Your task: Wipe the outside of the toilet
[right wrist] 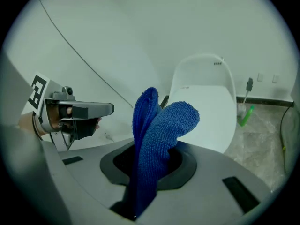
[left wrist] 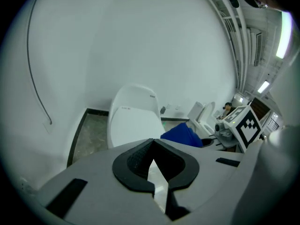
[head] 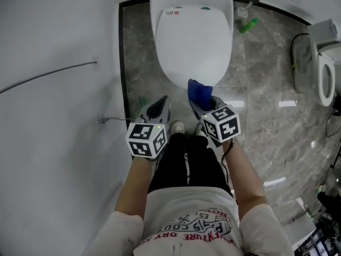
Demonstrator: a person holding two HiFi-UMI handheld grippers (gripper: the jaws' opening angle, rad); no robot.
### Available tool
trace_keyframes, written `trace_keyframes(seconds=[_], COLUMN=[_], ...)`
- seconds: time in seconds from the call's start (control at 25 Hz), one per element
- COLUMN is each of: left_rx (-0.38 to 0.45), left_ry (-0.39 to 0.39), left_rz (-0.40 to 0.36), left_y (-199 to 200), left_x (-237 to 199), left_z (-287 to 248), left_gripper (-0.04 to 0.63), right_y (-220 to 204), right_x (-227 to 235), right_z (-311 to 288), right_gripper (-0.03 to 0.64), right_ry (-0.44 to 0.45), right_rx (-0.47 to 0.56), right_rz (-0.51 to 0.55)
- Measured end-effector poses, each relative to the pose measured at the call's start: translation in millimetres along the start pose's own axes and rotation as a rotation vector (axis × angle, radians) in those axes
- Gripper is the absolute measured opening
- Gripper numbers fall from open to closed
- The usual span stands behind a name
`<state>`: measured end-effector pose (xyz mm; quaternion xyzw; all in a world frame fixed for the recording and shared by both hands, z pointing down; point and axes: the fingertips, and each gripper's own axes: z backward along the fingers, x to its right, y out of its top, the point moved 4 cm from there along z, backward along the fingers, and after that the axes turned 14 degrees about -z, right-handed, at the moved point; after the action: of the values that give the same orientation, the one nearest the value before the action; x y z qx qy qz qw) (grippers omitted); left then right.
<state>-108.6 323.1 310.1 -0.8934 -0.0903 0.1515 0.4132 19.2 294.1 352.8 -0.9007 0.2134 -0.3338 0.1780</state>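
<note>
Holding a blue cloth (head: pixel 200 91) up by the front edge of the toilet (head: pixel 192 41), centre frame.

Clamping the cloth in the right gripper (head: pixel 204 104), folds standing up past the jaws. Carrying the left gripper (head: pixel 161 106) closed and empty just beside it. Hemmed by the wall (head: pixel 53 143) at left, with open floor (head: pixel 261 89) at right. Counting two toilets, the second (head: pixel 326 71) at the right edge, plus two grippers, one cloth and one green brush (head: pixel 248 25) at upper right.

**Toilet** (head: pixel 192 41): tank end cut off by the head view's top edge; red lid label (head: pixel 170 13) too small to read. **Second toilet** (head: pixel 326 71): cropped at the right edge. **Blue cloth** (right wrist: pixel 157 135): lower end hidden inside the right claw (right wrist: pixel 145 172). **Green object** (head: pixel 248 25): possibly a brush.
</note>
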Motion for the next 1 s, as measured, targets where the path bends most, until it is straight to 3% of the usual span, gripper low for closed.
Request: trace_keyframes(seconds=[0.24, 0.4, 0.72, 1.0], left_rx=[0.189, 0.272, 0.400, 0.483], left_ry=[-0.001, 0.020, 0.040, 0.031], left_rz=[-0.036, -0.100, -0.190, -0.403], left_y=[130, 189, 267, 314], left_x=[38, 58, 83, 115], left_z=[65, 115, 191, 232], left_gripper=[0.008, 0.008, 0.008, 0.008], right_y=[80, 111, 154, 179], right_x=[-40, -79, -148, -173], right_z=[117, 180, 284, 342], right_gripper=[0.072, 0.072, 0.072, 0.072], right_ry=[-0.133, -0.168, -0.225, -0.223], right_rx=[0.231, 0.341, 0.562, 0.674], right_rz=[0.087, 0.120, 0.233, 0.258])
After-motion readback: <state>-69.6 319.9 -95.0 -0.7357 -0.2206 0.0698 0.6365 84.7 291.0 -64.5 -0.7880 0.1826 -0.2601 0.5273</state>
